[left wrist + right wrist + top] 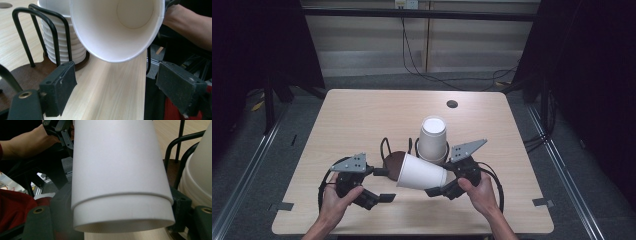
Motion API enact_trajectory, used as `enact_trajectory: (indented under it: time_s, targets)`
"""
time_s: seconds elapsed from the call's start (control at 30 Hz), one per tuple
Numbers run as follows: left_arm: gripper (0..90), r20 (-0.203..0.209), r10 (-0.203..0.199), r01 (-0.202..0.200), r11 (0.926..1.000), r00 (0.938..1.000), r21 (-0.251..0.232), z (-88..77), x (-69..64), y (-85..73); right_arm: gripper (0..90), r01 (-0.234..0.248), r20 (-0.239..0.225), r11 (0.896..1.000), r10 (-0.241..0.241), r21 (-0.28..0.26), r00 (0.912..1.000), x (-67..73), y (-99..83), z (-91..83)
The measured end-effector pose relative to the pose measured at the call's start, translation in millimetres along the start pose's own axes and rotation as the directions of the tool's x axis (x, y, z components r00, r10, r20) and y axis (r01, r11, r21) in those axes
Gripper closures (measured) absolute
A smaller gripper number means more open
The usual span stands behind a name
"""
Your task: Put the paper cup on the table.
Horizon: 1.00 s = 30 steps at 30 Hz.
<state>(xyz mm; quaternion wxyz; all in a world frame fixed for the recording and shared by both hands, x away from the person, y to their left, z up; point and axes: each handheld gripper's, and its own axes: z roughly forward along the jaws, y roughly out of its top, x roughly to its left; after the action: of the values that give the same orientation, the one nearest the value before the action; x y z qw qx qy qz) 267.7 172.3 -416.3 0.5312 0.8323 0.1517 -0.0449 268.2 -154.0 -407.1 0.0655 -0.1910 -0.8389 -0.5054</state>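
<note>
One paper cup (421,172) is off the stack (432,140), lying sideways just in front of it, clamped at its base by the right gripper (439,189). Left gripper (384,198) sits open by the cup's mouth. Placing it somewhere's still left, I'd guess.

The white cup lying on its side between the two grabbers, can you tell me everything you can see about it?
The white cup looks like plain paper, wider at its open mouth than at its flat round bottom. The right gripper view shows a second rim line, so it may be two cups nested. It is held off the table, tipped on its side, mouth toward the left gripper and base toward the right gripper, whose jaws clamp it. The left gripper's jaws stand apart just below the mouth, not touching it. Inside looks empty.
</note>
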Motion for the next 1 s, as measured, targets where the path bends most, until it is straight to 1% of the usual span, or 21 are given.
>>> enact_trajectory:
  time_s: [0.03, 0.1, 0.27, 0.33, 0.37, 0.4, 0.47, 0.5, 0.53, 0.67, 0.7, 0.73, 0.8, 0.87, 0.93, 0.97, 1.0]
  targets:
    - [15.8, 0.002, -0.001, 0.001, 1.0, 1.0, -0.005, 0.2, -0.2, 0.1, 25.5, 0.002, 0.004, 1.0, -0.002, -0.012, 1.0, 0.0, 0.0, -0.8]
    - [15.8, 0.01, -0.002, 0.002, 0.9999, 0.9999, -0.013, 0.1, -0.8, 0.7, 25.5, 0.002, -0.015, 0.999, -0.003, -0.041, 0.9999, -0.4, -0.5, -2.1]
    - [15.7, 0.038, -0.008, 0.011, 0.9971, 0.9992, -0.075, -0.8, -2.4, 4.1, 25.5, 0.028, -0.014, 0.998, -0.029, -0.065, 0.9995, 1.6, -0.2, -1.3]
    - [15.7, 0.035, 0.0, 0.004, 0.9959, 0.9994, -0.091, -1.0, -3.7, 6.5, 25.5, 0.037, -0.018, 0.997, -0.038, -0.069, 0.9991, 2.4, -0.2, 0.1]
    - [15.7, 0.022, 0.003, 0.0, 0.9939, 0.9998, -0.111, -1.9, -4.8, 7.4, 25.5, 0.034, -0.021, 0.997, -0.036, -0.066, 0.9991, 2.5, -0.2, 1.2]
    - [15.7, 0.023, 0.006, -0.003, 0.992, 0.9997, -0.126, -2.5, -5.2, 8.4, 25.6, 0.037, -0.023, 0.997, -0.039, -0.065, 0.999, 2.7, -0.3, 1.8]
    - [15.6, 0.024, 0.02, -0.017, 0.9909, 0.9995, -0.133, -3.3, -5.5, 10.7, 25.5, 0.037, -0.025, 0.997, -0.039, -0.061, 0.9989, 2.8, -0.6, 2.9]
    - [15.6, 0.021, 0.022, -0.019, 0.9906, 0.9995, -0.136, -3.4, -5.8, 11.2, 25.5, 0.039, -0.025, 0.998, -0.041, -0.057, 0.9989, 2.9, -0.9, 3.3]
    - [15.6, 0.013, 0.013, -0.011, 0.9885, 0.9998, -0.151, -3.7, -5.7, 11.8, 25.5, 0.04, -0.033, 0.998, -0.042, -0.056, 0.9986, 3.1, -0.9, 4.2]
    - [15.2, -0.001, 0.009, -0.009, 0.9877, 1.0, -0.156, -2.4, -4.6, 11.4, 25.5, 0.046, -0.041, 0.998, -0.048, -0.048, 0.998, 4.6, -0.6, 5.6]
    - [14.2, 0.009, -0.002, 0.004, 0.9856, 1.0, -0.169, -1.4, -4.3, 10.7, 25.5, 0.048, -0.04, 0.998, -0.05, -0.045, 0.998, 4.9, -0.3, 6.0]
    - [14.0, 0.021, -0.006, 0.01, 0.9847, 0.9998, -0.174, -0.7, -3.5, 10.2, 25.5, 0.046, -0.048, 0.998, -0.048, -0.049, 0.9977, 4.8, -0.2, 6.4]
    - [14.0, 0.021, 0.0, 0.003, 0.9853, 0.9998, -0.171, 0.9, -3.3, 9.6, 25.5, 0.043, -0.053, 0.998, -0.045, -0.052, 0.9976, 4.1, -0.2, 7.6]
    - [11.4, 0.018, 0.005, -0.002, 0.9864, 0.9998, -0.164, 2.5, -3.0, 9.9, 25.6, 0.046, -0.06, 0.998, -0.048, -0.044, 0.9971, 4.8, -0.2, 9.0]
    - [4.1, 0.003, -0.008, 0.008, 0.9884, 1.0, -0.152, 4.0, -2.7, 10.9, 25.6, 0.052, -0.059, 0.998, -0.054, -0.039, 0.9968, 5.7, 0.3, 10.7]
    - [0.9, -0.001, -0.006, 0.006, 0.9889, 1.0, -0.149, 4.4, -2.6, 11.2, 25.5, 0.053, -0.062, 0.998, -0.056, -0.043, 0.9965, 6.2, 0.5, 11.6]
    - [0.0, 0.008, -0.009, 0.01, 0.9889, 0.9999, -0.148, 4.6, -2.2, 11.3, 25.6, 0.053, -0.067, 0.998, -0.055, -0.04, 0.9962, 6.7, 0.9, 12.0]
